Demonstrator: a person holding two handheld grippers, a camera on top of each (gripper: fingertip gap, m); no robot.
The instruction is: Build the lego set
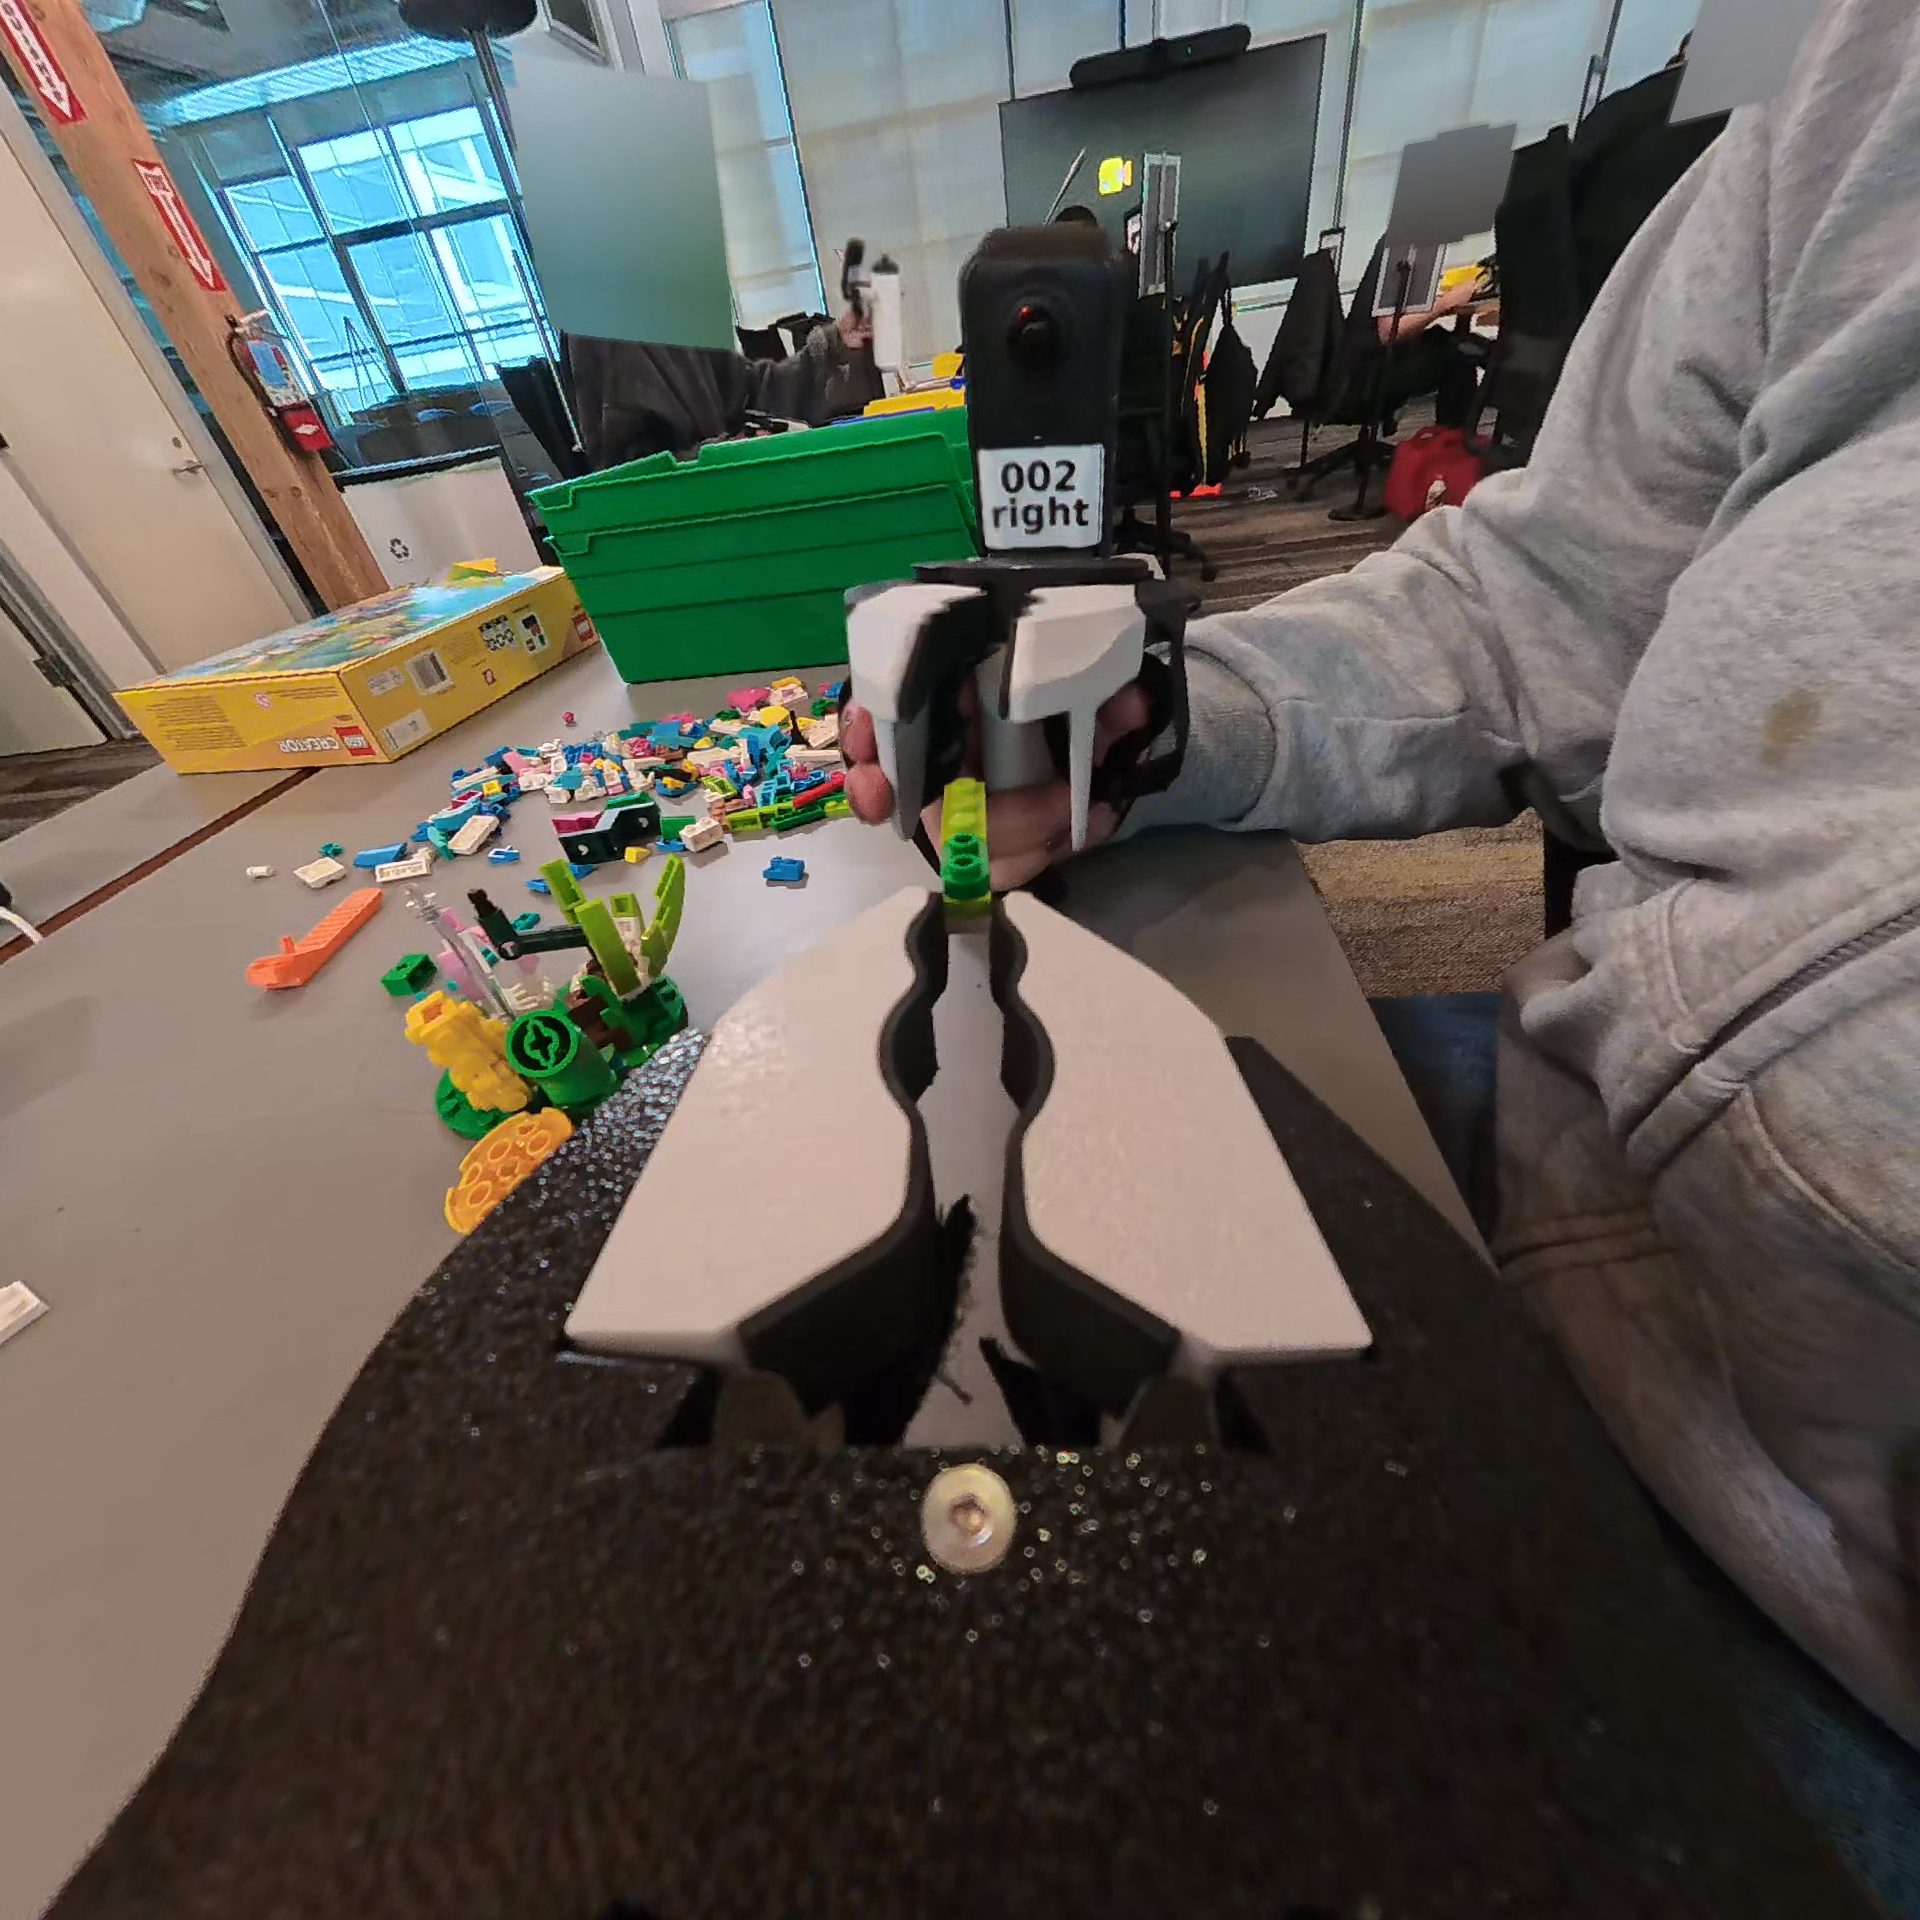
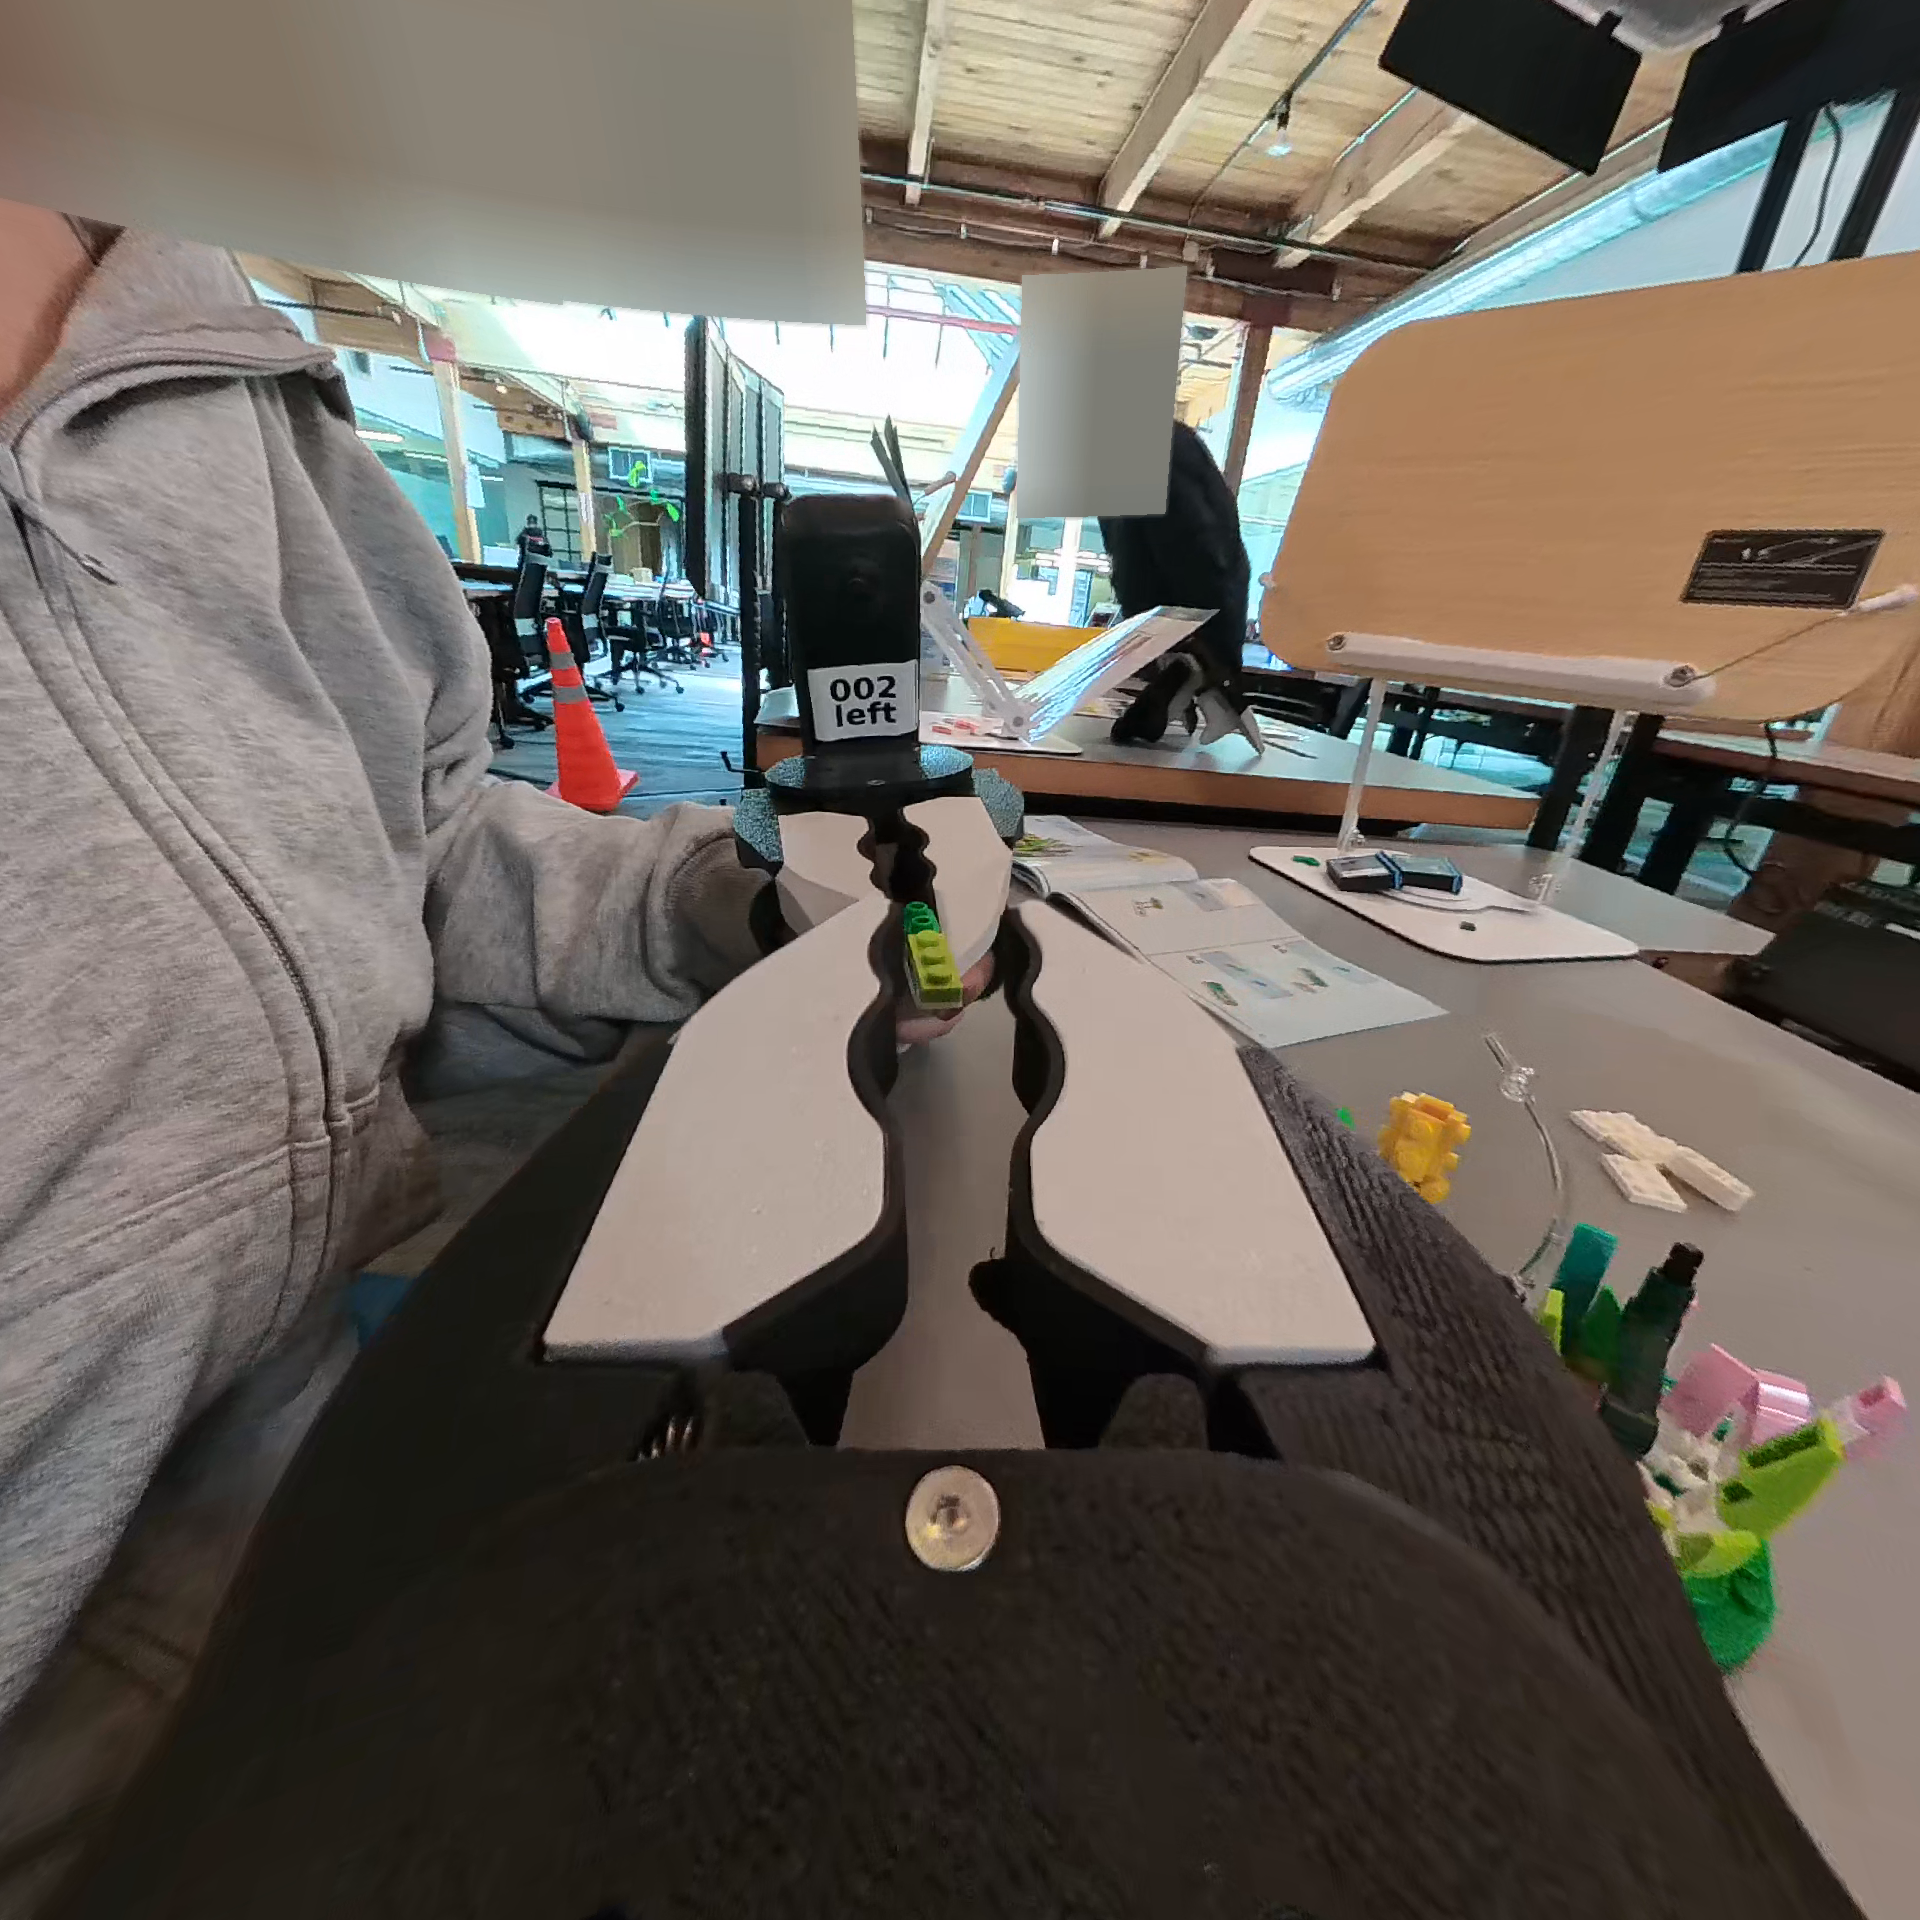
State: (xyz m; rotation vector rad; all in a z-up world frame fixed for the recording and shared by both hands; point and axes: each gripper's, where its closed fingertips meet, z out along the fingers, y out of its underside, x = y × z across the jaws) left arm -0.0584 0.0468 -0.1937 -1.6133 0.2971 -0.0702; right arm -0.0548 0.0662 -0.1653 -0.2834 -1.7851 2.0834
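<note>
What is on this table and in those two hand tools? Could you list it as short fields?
left gripper: clamps one end of a lime and green brick strip
right gripper: fingers apart around the strip's other end
table: grey
loose bricks: scattered, many colours
plant model: partly built, beside the left gripper
also: orange brick separator, yellow box, green bins, open booklet

My 2 wrist cameras face each other closely across the grey worktop [image 1: 208, 1143], each looking along its own fingers; both share the small lime-green brick stack [image 1: 964, 852] between them.
</note>
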